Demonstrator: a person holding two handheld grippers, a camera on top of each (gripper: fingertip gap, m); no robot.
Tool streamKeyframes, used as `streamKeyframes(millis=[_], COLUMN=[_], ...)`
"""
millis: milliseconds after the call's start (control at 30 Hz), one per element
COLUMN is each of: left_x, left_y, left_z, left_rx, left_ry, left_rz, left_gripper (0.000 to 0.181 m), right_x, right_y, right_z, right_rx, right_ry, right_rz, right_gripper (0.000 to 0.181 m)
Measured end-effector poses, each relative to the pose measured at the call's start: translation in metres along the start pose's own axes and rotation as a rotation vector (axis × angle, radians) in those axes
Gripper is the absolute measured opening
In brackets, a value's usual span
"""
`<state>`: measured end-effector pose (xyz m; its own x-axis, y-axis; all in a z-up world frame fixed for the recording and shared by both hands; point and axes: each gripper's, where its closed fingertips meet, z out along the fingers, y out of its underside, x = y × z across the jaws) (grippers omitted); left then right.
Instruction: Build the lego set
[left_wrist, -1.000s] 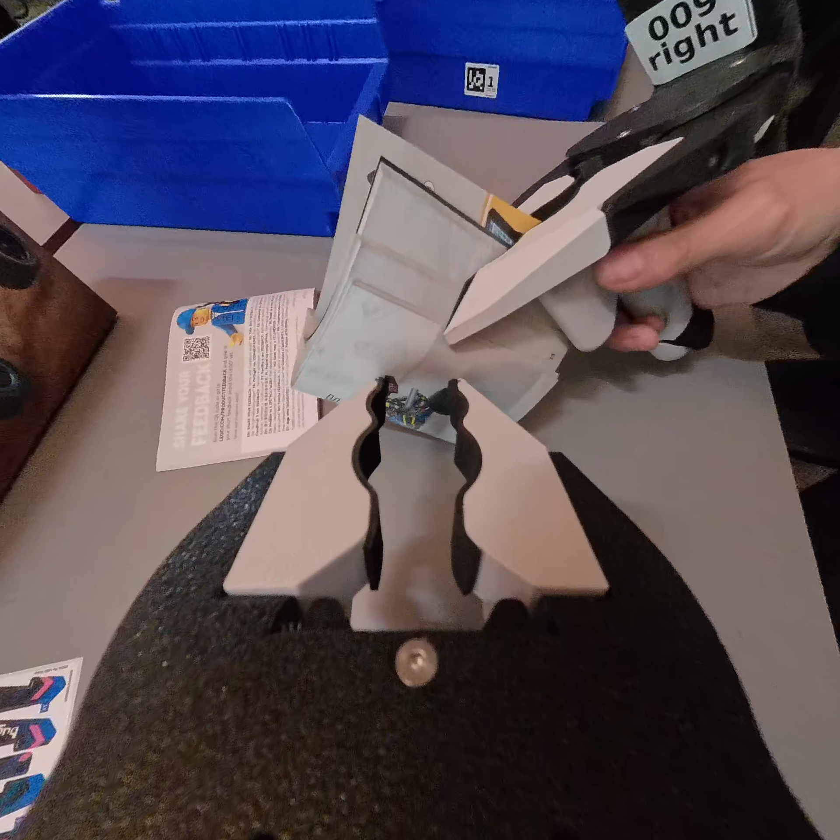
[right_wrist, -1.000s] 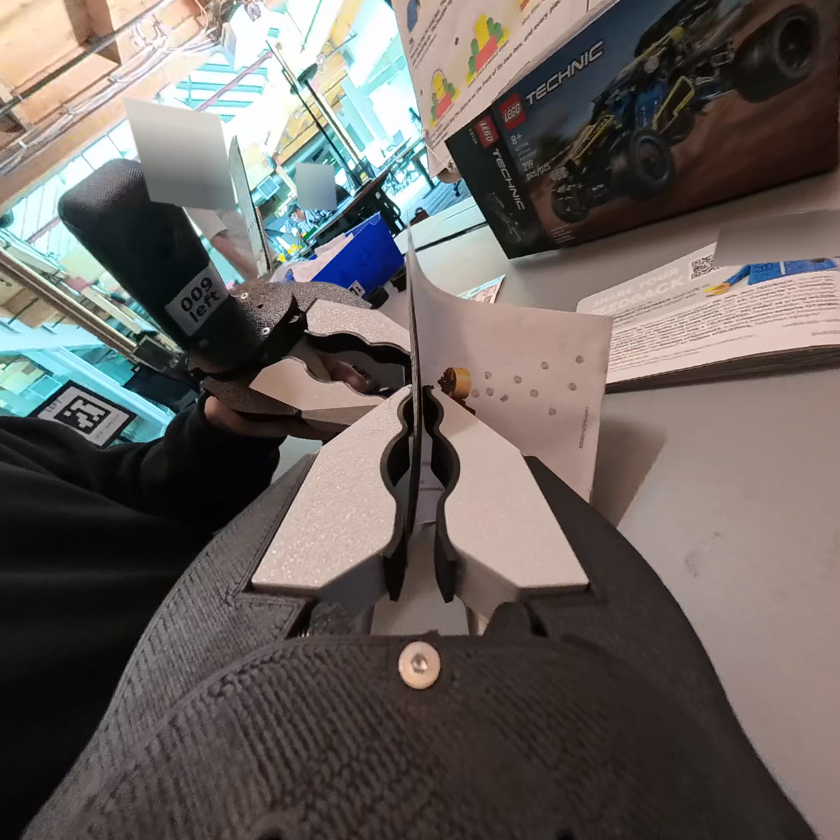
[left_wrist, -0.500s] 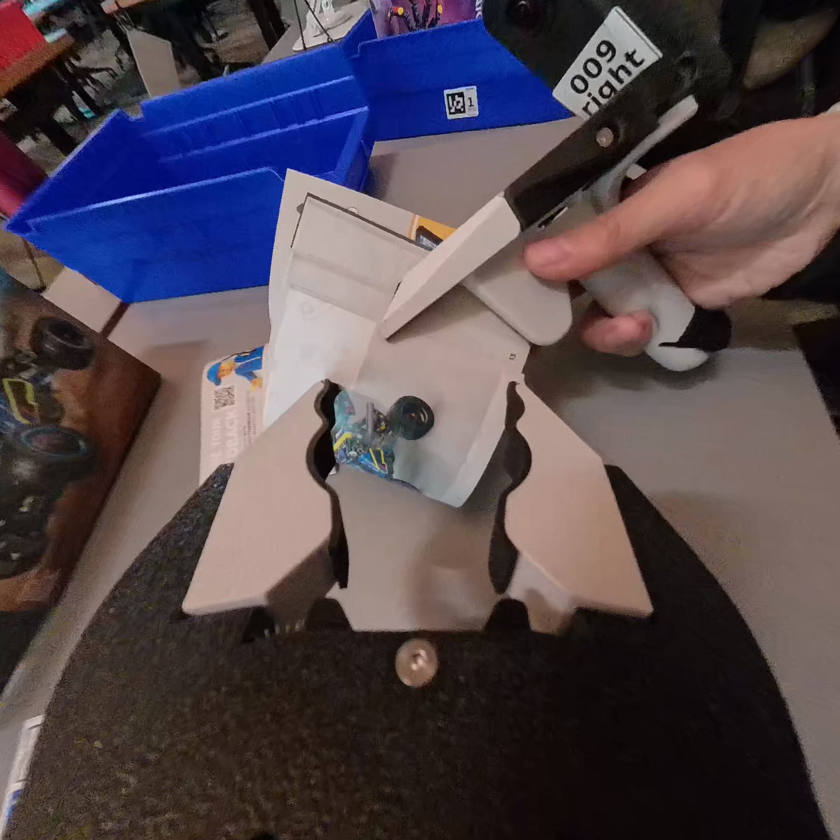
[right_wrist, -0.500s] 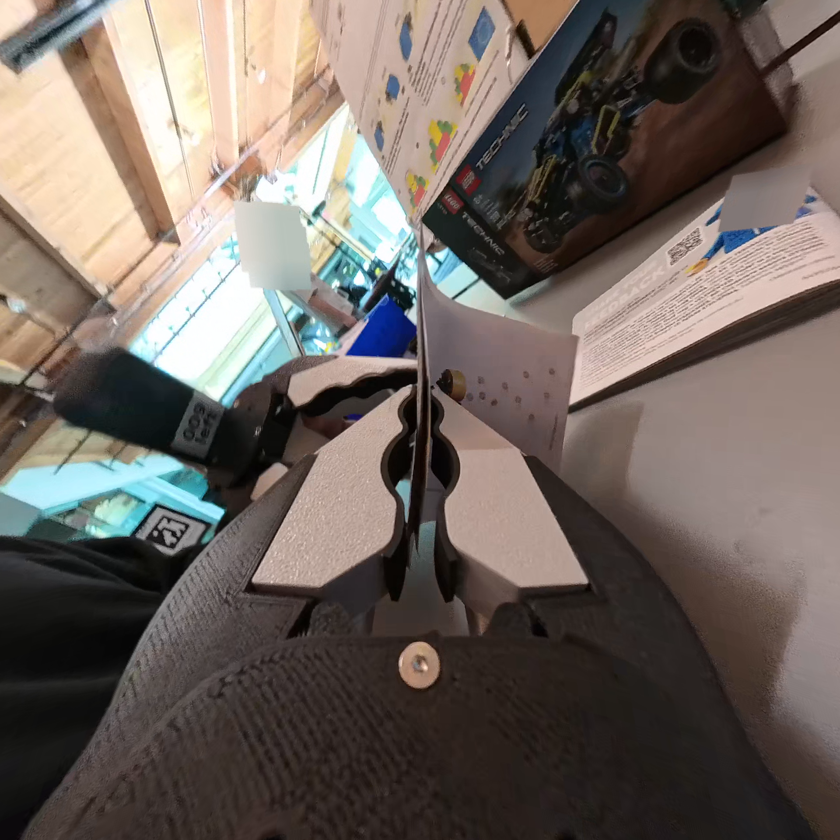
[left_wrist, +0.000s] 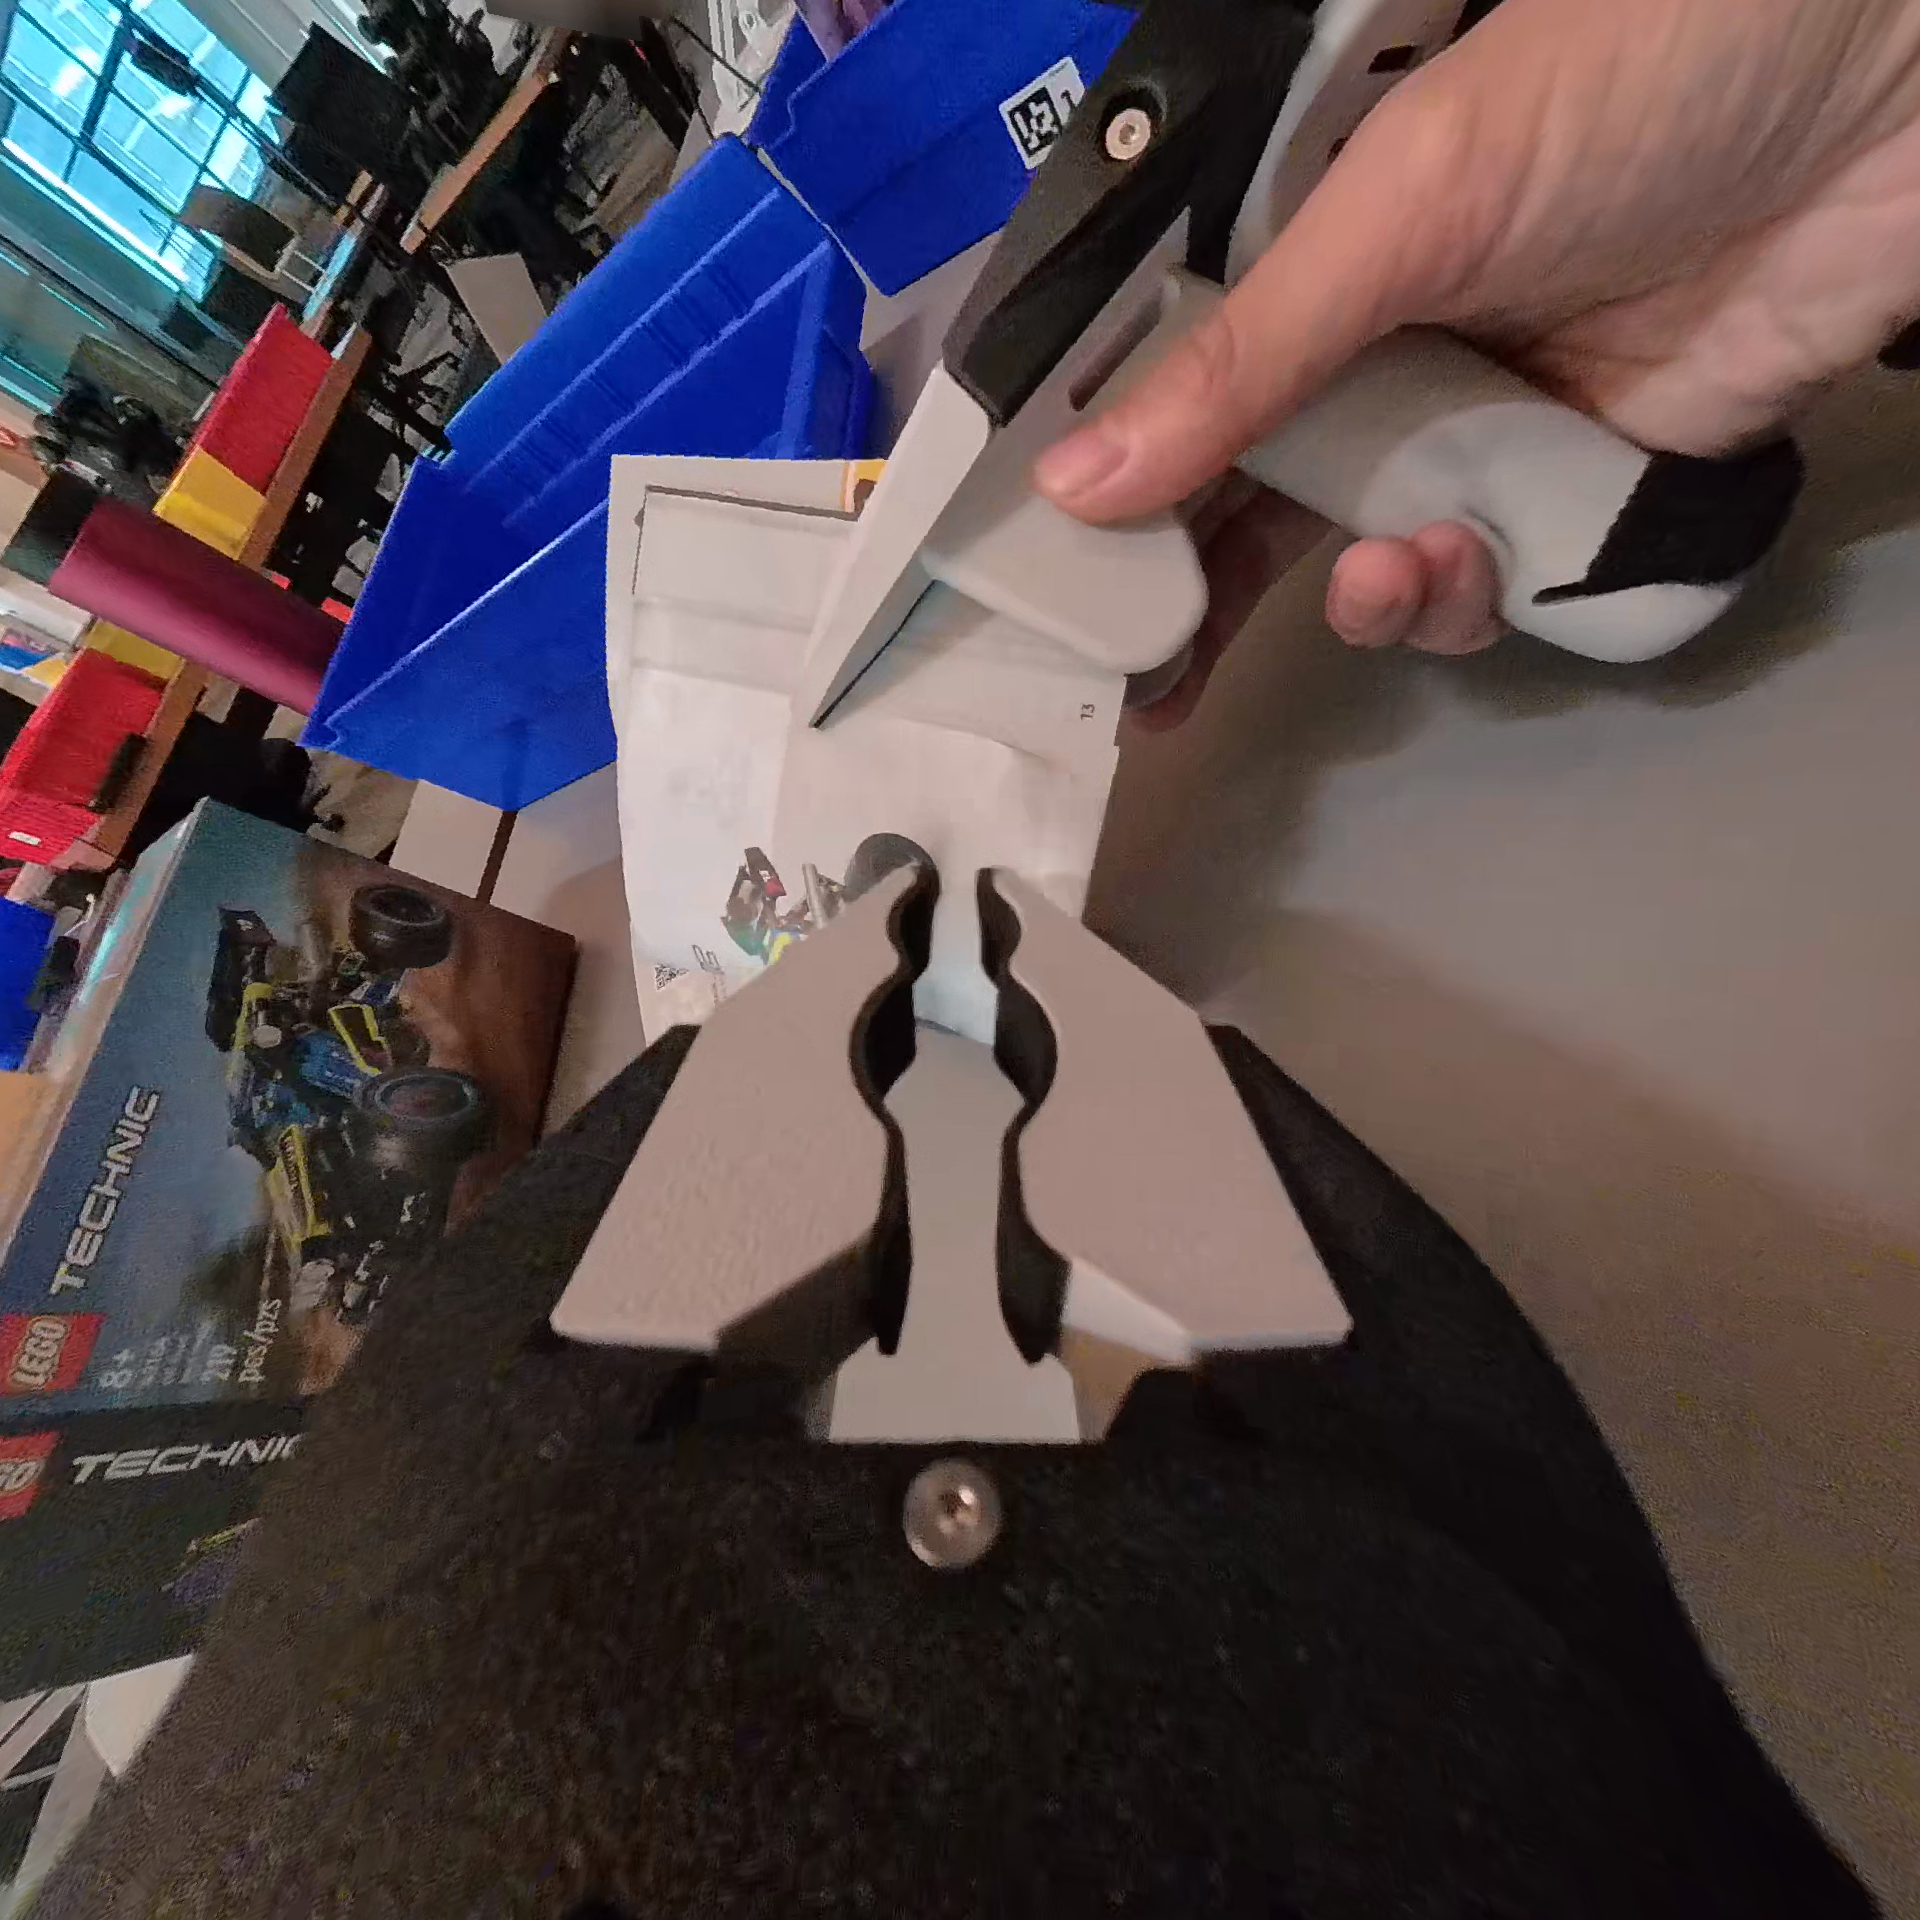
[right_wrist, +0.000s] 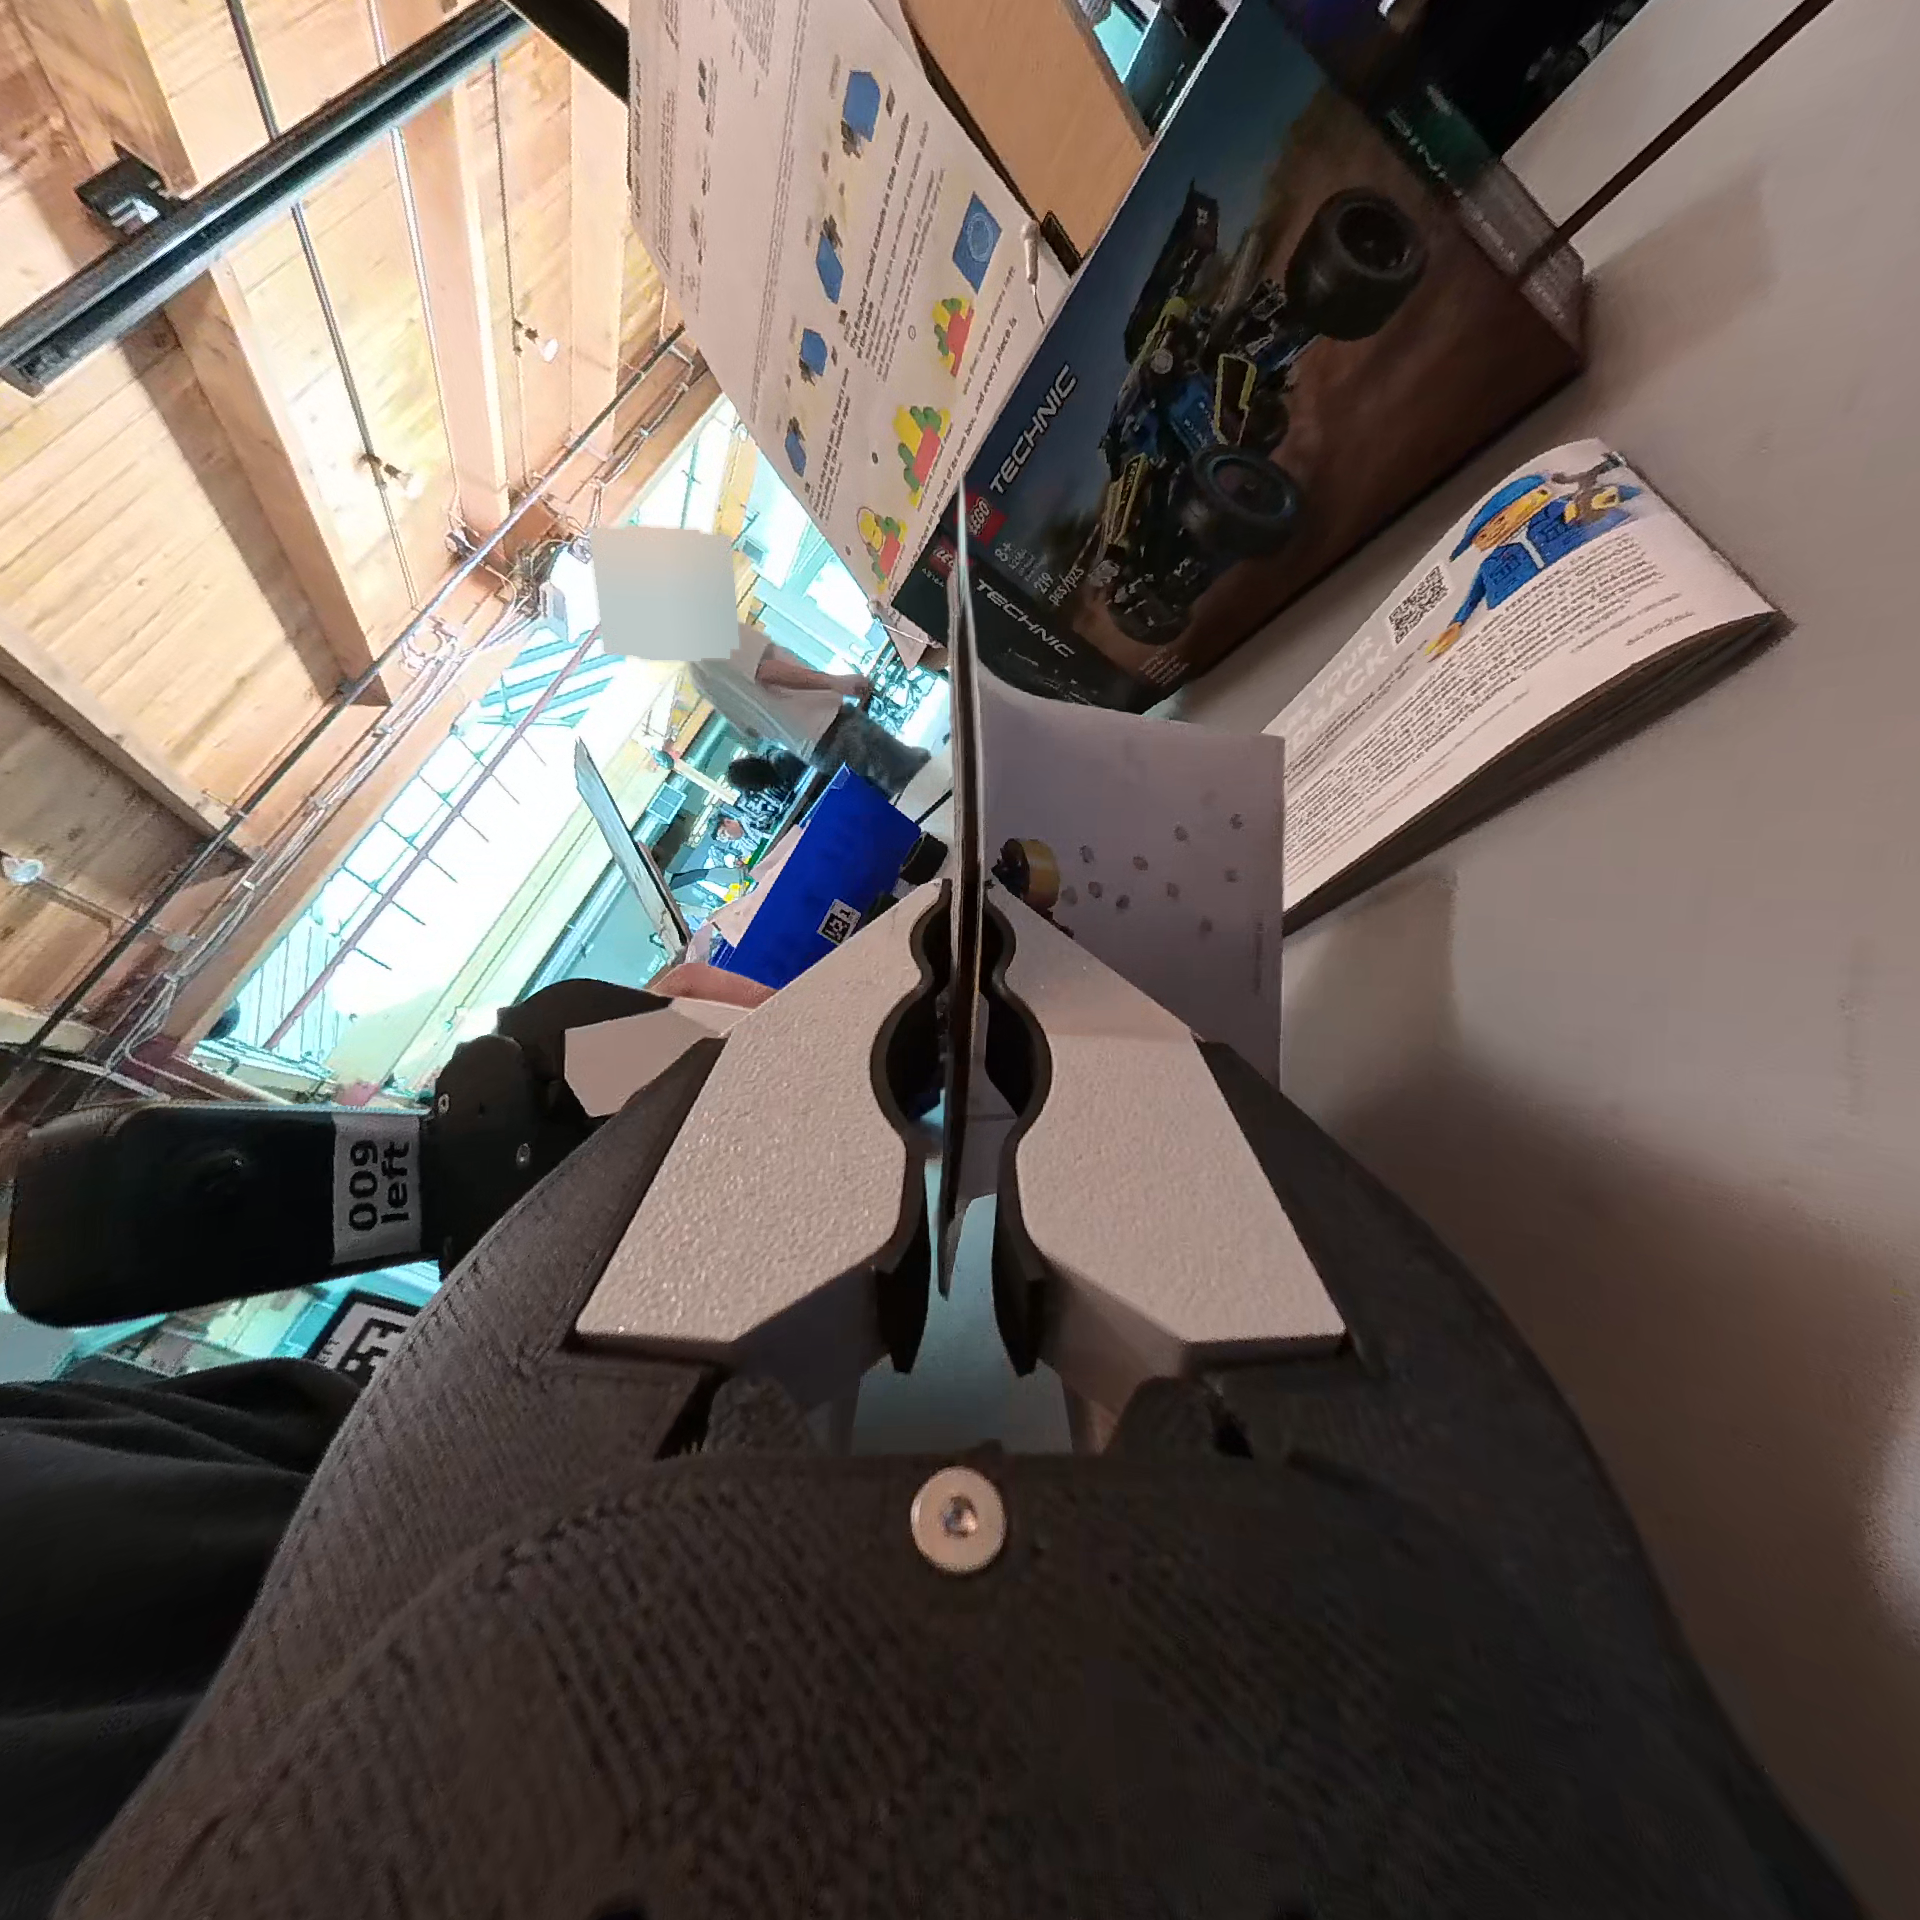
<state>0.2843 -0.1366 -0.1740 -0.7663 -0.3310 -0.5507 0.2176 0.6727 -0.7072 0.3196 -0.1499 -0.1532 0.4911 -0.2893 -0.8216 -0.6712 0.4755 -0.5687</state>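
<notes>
An instruction booklet page (left_wrist: 727, 748) with a car picture stands up off the grey table (left_wrist: 1558, 935). My right gripper (right_wrist: 966, 894) is shut on this page, which shows edge-on between its fingers, with its white face (right_wrist: 1143, 831) to the right. In the left wrist view the right gripper (left_wrist: 831, 707), held by a hand (left_wrist: 1507, 260), clamps the page's upper right part. My left gripper (left_wrist: 956, 883) has its fingers almost together around the page's lower corner. The left gripper also shows in the right wrist view (right_wrist: 623, 1039), mostly hidden.
The Lego box (left_wrist: 260, 1091) stands at the left, also in the right wrist view (right_wrist: 1299, 416). Blue bins (left_wrist: 623, 416) sit behind the page. The rest of the booklet (right_wrist: 1507, 675) lies on the table. A printed sheet (right_wrist: 831, 260) hangs above the box.
My left gripper opened wide around the page's lower corner, then closed to a narrow gap on it. Both grippers tilted and rose. My right gripper kept hold of the page.
</notes>
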Motion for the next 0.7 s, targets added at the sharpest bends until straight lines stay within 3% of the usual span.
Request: streamKeyframes(millis=[133,233,300,333,433,567,700], left_x=[-0.010,0.000,0.008,0.010,0.016,0.014,0.021], left_y=[0.006,-0.011,-0.019,-0.018,-0.018,-0.012,-0.015], left_z=[-0.002,-0.009,-0.010,-0.007,0.001,0.006,0.004], left_rx=[-0.024,0.091,0.114,0.091,0.080,0.043,0.062], left_ry=[-0.038,0.045,0.079,0.070,0.067,0.027,0.058], left_rz=[-0.056,-0.125,-0.115,-0.093,-0.040,-0.042,-0.033], left_gripper=[0.000,0.000,0.031,0.037,0.030,0.000,0.007], right_x=[0.001,0.005,0.004,0.002,-0.002,-0.003,0.002], right_y=[-0.005,-0.011,-0.011,-0.011,-0.010,-0.009,-0.011], right_z=[-0.003,-0.008,-0.008,-0.007,-0.004,-0.004,-0.007], right_rx=[0.026,0.048,0.050,0.052,0.052,0.047,0.059], right_ry=[-0.001,0.020,0.015,0.010,-0.006,-0.012,0.003], right_rz=[0.002,0.003,0.005,0.007,0.013,0.018,0.017], right_gripper=[0.000,0.000,0.000,0.000,0.000,0.000,0.000])
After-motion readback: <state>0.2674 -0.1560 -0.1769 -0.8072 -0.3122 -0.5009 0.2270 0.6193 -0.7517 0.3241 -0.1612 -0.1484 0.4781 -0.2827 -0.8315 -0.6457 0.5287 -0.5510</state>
